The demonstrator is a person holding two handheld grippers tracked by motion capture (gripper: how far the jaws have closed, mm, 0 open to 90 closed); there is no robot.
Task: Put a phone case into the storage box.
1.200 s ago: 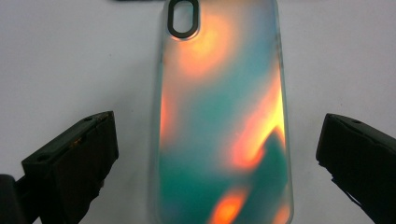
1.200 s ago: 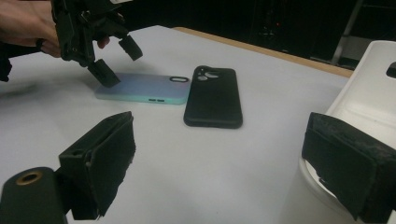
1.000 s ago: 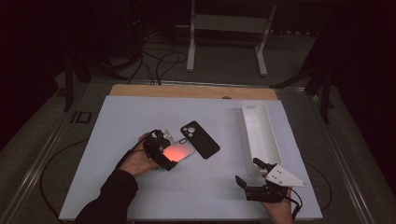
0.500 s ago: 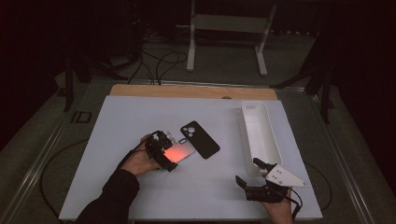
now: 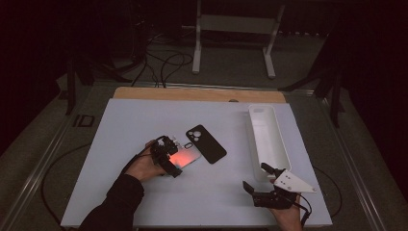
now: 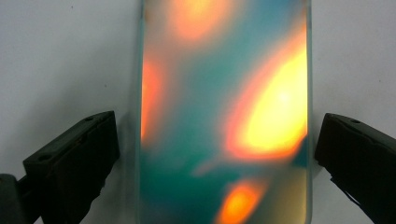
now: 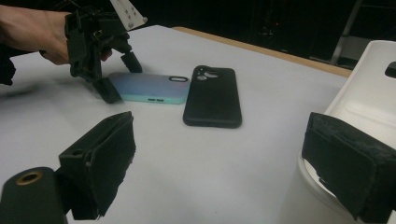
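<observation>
We see the left gripper spread wide over the phone, one jaw each side of its long edges and not yet touching, likely lined up to pinch it. The phone lies flat mid-table, just beside the black case. The right gripper hovers open and empty near the white tray, probably waiting its turn

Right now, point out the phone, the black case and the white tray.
phone (image 6: 224,116), left gripper view, middle of its glowing face.
black case (image 5: 206,143), high view, middle of its back.
white tray (image 5: 288,159), high view, right rim.
</observation>
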